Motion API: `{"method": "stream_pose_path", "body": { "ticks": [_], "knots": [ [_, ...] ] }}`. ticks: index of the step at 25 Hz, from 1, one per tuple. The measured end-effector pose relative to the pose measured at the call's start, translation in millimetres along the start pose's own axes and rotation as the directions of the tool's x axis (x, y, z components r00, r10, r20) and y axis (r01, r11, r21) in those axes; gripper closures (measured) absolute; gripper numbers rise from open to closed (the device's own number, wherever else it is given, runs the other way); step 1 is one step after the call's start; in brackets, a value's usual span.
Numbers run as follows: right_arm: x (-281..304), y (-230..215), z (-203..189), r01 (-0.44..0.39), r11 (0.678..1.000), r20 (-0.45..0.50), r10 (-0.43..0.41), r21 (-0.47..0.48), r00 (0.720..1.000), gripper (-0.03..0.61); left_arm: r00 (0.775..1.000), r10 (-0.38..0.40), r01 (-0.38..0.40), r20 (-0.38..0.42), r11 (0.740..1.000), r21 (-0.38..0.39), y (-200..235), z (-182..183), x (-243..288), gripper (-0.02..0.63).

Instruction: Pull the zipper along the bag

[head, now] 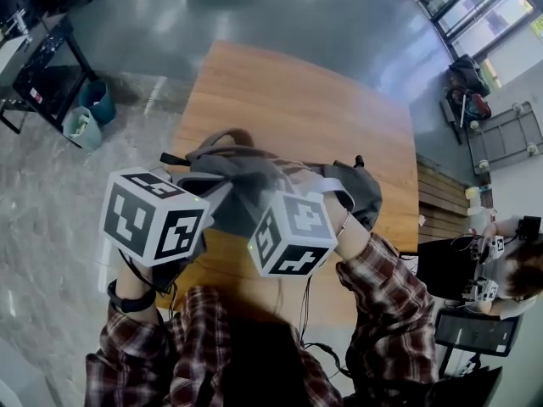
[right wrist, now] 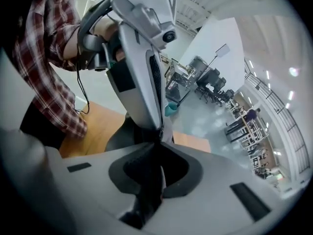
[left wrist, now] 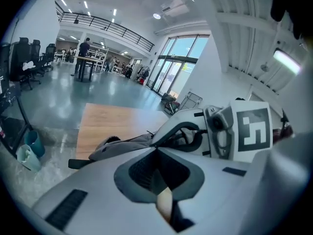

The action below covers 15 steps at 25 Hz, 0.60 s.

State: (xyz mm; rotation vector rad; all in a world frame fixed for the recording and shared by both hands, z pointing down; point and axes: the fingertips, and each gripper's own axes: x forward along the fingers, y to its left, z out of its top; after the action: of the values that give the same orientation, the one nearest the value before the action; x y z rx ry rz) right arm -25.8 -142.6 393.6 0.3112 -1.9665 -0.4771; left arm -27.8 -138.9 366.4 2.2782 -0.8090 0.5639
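Note:
A grey bag [head: 254, 172] lies slumped on the wooden table [head: 297, 100], near the table's front edge. Both grippers hang over the bag's near side, facing each other; their marker cubes [head: 153, 214] [head: 293, 231] hide the jaws in the head view. My left gripper [left wrist: 155, 148] has its jaws together where the bag's grey fabric [left wrist: 122, 143] runs up to the tips. My right gripper [right wrist: 159, 140] is closed with a dark strip of the bag [right wrist: 149, 180] running between its jaws. Whether that strip is the zipper pull cannot be told.
The table stretches away beyond the bag as bare wood. Left of it on the floor stand a teal bin [head: 97, 100] and a black desk [head: 42, 66]. A slatted bench [head: 441, 197] and a seated person [head: 509, 270] are to the right.

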Motion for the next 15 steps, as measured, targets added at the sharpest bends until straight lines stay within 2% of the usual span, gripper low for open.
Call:
{"method": "stream_pose_path", "body": {
  "ticks": [9,15],
  "knots": [
    [-27.7,-2.4,-7.7,-0.029,0.999,0.032,0.029,0.014,0.999,0.541,1.000,-0.012,0.013,-0.020,0.998,0.055,-11.2,5.6,-5.1,0.595],
    [-35.9,2.7,-15.9,-0.067,0.998,0.037,0.067,0.019,0.997,0.541,0.998,-0.007,0.015,-0.070,0.993,0.116,-14.7,0.5,-2.3,0.595]
  ]
}}
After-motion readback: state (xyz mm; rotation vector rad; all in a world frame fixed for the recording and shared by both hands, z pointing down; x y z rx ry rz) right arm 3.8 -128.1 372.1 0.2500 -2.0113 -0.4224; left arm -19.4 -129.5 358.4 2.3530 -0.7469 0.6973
